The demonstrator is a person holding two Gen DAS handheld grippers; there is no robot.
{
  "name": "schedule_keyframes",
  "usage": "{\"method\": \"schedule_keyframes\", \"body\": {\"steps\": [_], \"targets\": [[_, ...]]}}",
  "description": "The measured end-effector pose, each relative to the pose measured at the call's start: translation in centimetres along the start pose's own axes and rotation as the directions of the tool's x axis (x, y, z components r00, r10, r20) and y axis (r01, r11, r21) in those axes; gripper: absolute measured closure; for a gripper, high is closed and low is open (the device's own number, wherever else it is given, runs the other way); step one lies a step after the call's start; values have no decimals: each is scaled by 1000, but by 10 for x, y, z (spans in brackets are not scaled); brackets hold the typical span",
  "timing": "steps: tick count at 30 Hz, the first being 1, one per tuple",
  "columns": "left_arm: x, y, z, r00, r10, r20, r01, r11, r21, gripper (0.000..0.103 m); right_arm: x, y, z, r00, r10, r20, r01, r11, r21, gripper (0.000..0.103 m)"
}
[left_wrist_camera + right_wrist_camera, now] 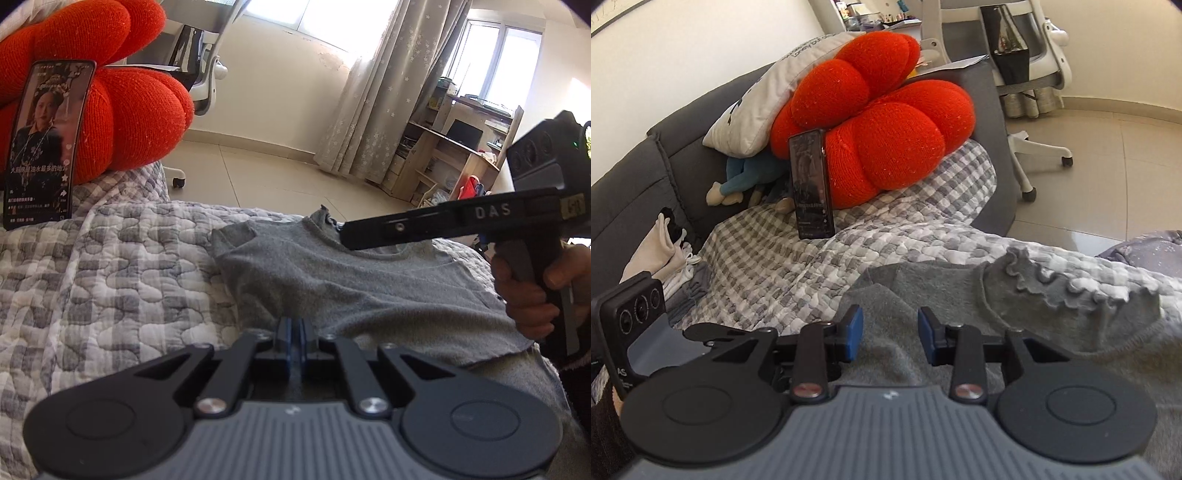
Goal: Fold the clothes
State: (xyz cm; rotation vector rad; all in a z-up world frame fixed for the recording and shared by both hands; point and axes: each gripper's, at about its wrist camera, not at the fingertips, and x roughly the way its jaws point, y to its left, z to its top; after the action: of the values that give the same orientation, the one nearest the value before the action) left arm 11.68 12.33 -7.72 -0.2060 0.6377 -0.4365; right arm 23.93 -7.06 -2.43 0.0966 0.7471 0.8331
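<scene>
- Flat on the checked quilt (122,280) lies a grey knit top (362,291), its frilled collar (1067,291) toward the quilt's far edge, where the tiled floor (266,173) begins.
- The left gripper (294,332) sits at the near hem of the top; its blue pads are pressed together with a fold of the grey cloth pinched between them.
- The right gripper (890,334) hovers over the top just short of the collar, its blue pads apart with only bare cloth showing below the gap; nothing is clamped.
- A hand (532,291) grips the right gripper's handle at the right edge of the left wrist view.
- Near the quilt's far left corner a phone (811,184), screen lit, leans upright against a red knit cushion (886,122).
- Behind that, a white pillow (768,99) rests on the grey sofa back (635,173), and a white office chair (1030,55) stands on the floor.
</scene>
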Motion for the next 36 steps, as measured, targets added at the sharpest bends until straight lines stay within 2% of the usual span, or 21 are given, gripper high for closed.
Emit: {"method": "schedule_keyframes", "body": {"steps": [5, 8, 13, 18, 23, 29, 33, 36], "targets": [[-1, 8, -2, 999, -32, 6, 32, 999, -42, 98, 24, -12, 12, 995, 74, -71, -76, 997, -21, 66], [-2, 8, -2, 999, -32, 8, 32, 999, -41, 98, 30, -17, 13, 980, 166, -113, -167, 986, 0, 66], [-2, 6, -3, 1000, -29, 9, 29, 999, -36, 98, 35, -20, 16, 954, 274, -120, -270, 962, 48, 66], [-2, 7, -3, 1000, -29, 10, 29, 999, -37, 98, 49, -21, 17, 942, 302, -145, -290, 952, 101, 66], [-3, 7, -3, 1000, -28, 10, 29, 999, -36, 98, 63, -30, 15, 930, 350, -115, -322, 924, 206, 66], [-3, 5, -3, 1000, -26, 11, 26, 999, -33, 98, 69, -37, 16, 927, 368, -67, -335, 896, 292, 69], [-3, 5, -3, 1000, -26, 11, 26, 999, -33, 98, 65, -37, 19, 952, 303, -48, -280, 921, 273, 71], [-3, 5, -3, 1000, -26, 11, 26, 999, -33, 98, 58, -36, 23, 971, 237, -38, -223, 951, 216, 71]]}}
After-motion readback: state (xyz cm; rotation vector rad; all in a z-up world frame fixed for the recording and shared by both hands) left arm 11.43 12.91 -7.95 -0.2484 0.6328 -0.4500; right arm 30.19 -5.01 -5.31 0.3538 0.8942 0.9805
